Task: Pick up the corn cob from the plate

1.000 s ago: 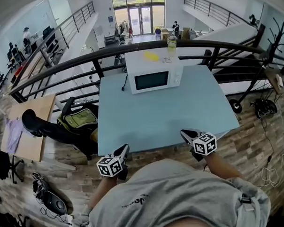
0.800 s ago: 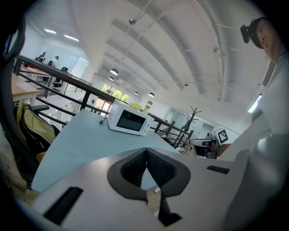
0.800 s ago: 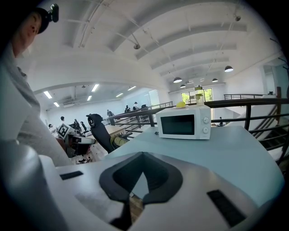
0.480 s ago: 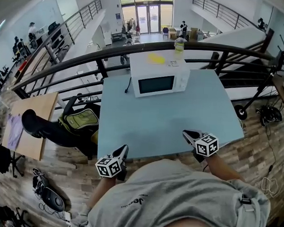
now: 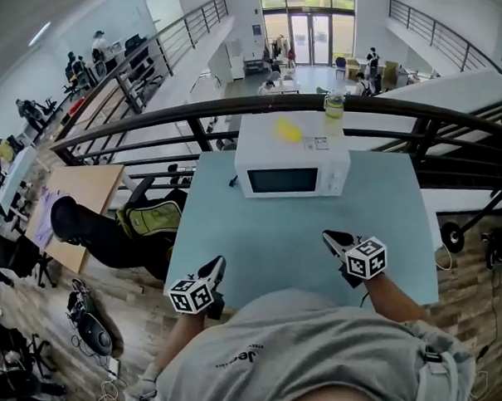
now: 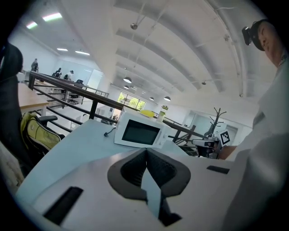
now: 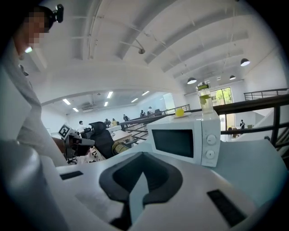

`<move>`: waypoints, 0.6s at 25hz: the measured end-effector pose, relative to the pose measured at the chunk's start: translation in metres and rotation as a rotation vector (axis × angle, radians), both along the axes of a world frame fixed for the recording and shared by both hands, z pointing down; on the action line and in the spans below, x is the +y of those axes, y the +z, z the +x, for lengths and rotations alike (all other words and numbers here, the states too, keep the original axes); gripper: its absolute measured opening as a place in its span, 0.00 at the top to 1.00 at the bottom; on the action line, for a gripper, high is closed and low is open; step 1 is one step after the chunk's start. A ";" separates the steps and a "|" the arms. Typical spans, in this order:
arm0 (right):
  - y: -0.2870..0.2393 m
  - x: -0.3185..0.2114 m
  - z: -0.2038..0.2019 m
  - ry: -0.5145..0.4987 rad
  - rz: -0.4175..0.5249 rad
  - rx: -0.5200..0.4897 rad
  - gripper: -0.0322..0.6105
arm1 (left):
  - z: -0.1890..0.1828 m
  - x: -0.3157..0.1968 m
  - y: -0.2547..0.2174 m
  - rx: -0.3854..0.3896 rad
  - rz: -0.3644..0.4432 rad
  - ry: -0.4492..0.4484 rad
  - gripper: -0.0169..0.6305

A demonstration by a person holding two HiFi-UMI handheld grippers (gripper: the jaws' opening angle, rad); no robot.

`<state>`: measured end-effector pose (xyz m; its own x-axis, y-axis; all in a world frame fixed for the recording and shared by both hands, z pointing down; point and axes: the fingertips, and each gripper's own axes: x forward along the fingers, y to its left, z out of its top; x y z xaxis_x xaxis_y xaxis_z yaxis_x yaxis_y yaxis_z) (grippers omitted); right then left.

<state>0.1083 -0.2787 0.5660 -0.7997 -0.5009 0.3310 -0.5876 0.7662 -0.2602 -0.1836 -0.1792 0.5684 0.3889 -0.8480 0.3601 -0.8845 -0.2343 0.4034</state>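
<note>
Beyond the black railing [image 5: 438, 111] the room drops to an open office floor; on my side stands a pale blue table [image 5: 258, 237] with a white microwave [image 5: 292, 166] at its far edge. What I take for the corn cob [image 5: 289, 129] lies on top of the microwave near a bottle [image 5: 334, 104], its long axis slanting far-left to near-right; I cannot make out its plate. My left gripper [image 5: 217, 269] and right gripper [image 5: 336, 239] hang at the near edge, jaws pressed together on nothing, well short of it. The right looks nearer, so I'd reach forward and up with that one
</note>
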 end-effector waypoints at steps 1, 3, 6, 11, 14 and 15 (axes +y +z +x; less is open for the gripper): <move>-0.006 -0.013 0.004 -0.015 0.013 -0.009 0.93 | 0.010 -0.012 -0.004 0.000 0.000 -0.009 0.95; -0.015 -0.036 0.011 -0.039 0.028 -0.029 0.93 | 0.031 -0.031 -0.012 -0.010 0.001 -0.007 0.95; -0.026 -0.065 0.017 -0.056 0.048 -0.039 0.93 | 0.059 -0.057 -0.025 -0.041 0.011 0.027 0.95; -0.051 -0.108 0.017 -0.038 0.066 -0.053 0.93 | 0.067 -0.095 -0.047 -0.053 0.038 0.051 0.95; -0.067 -0.136 0.010 0.000 0.080 -0.057 0.93 | 0.061 -0.122 -0.062 -0.058 0.079 0.084 0.95; -0.071 -0.145 0.003 0.014 0.090 -0.055 0.93 | 0.056 -0.132 -0.066 -0.060 0.095 0.100 0.95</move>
